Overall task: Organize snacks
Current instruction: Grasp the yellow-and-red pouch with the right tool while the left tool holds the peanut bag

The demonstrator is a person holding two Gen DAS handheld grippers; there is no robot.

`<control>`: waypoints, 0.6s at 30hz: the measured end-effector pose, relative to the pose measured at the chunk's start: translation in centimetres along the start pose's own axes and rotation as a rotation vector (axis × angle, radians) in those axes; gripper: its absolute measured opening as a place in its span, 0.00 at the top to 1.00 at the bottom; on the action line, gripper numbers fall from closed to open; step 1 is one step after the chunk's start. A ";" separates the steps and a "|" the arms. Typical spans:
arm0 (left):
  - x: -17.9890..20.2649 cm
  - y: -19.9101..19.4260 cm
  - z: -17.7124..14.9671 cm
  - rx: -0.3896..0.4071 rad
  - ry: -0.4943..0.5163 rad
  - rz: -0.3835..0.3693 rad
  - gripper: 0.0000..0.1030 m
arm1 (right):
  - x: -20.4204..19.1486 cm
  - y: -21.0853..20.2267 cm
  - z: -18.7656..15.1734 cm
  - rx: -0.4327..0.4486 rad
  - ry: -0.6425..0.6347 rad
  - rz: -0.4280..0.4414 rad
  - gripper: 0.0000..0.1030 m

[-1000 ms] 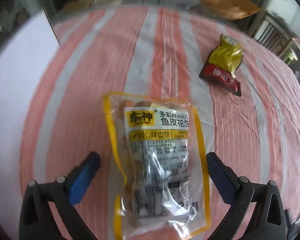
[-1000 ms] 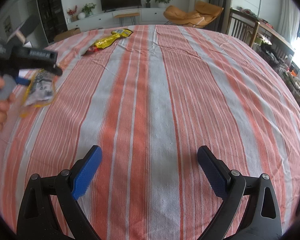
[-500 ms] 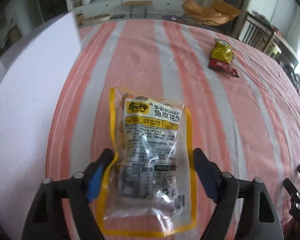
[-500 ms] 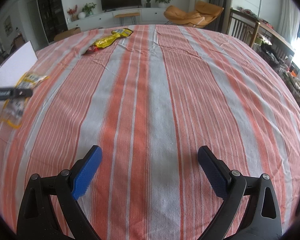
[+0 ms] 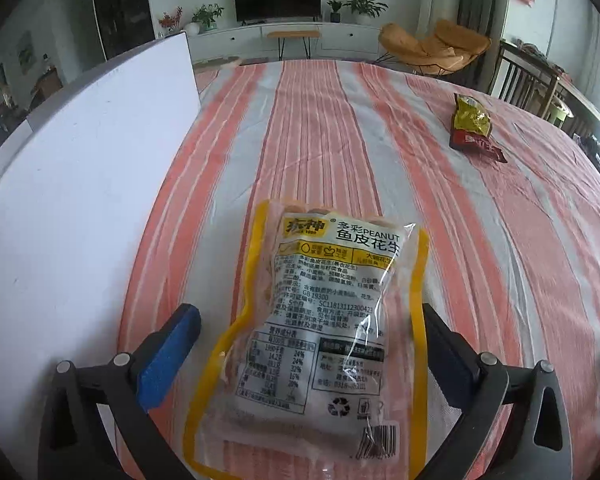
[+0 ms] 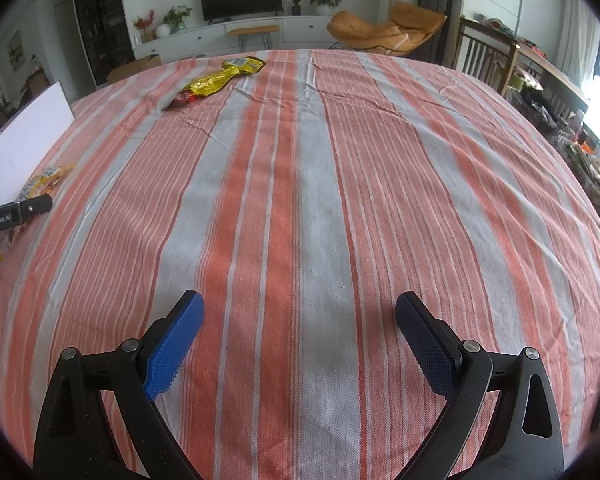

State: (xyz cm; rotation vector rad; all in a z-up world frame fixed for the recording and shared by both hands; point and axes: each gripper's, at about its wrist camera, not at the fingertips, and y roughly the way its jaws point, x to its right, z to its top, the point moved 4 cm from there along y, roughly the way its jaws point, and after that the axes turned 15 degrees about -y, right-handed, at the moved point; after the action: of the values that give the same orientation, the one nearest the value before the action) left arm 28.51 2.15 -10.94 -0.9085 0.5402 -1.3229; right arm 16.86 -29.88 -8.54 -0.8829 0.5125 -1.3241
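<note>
2 tongs gape: my left tongs [image 5: 312,350], just reopened, straddle the peanut bag [image 5: 320,320] ungripped, so I'd back straight off, leaving it flat by the white board [image 5: 80,200].

glossy wrappers on matt woven cloth

the peanut bag [image 5: 324,320] at lower centre is shiny clear plastic film; the foil packet [image 5: 473,127] at upper right gleams metallic; the striped tablecloth [image 6: 300,208] looks coarse-woven; the white board [image 5: 80,200] at left is smooth, matt.
</note>
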 end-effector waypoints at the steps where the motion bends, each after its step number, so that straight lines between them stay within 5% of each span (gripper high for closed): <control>1: 0.0 0.0 0.0 0.000 -0.001 0.000 0.00 | 0.0 0.0 0.0 0.000 0.000 0.000 0.05; 15: 0.0 0.1 0.0 0.000 -0.003 0.000 0.00 | -0.2 0.1 0.1 -0.015 -0.021 0.011 0.02; 18: 0.0 0.1 0.1 0.000 -0.001 -0.001 0.00 | -0.8 1.0 2.5 -0.042 -0.086 0.034 0.05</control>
State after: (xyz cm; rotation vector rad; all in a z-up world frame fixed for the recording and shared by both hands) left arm 28.60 2.18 -10.98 -0.9098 0.5387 -1.3229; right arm 19.20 -28.46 -7.97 -0.9580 0.4880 -1.2424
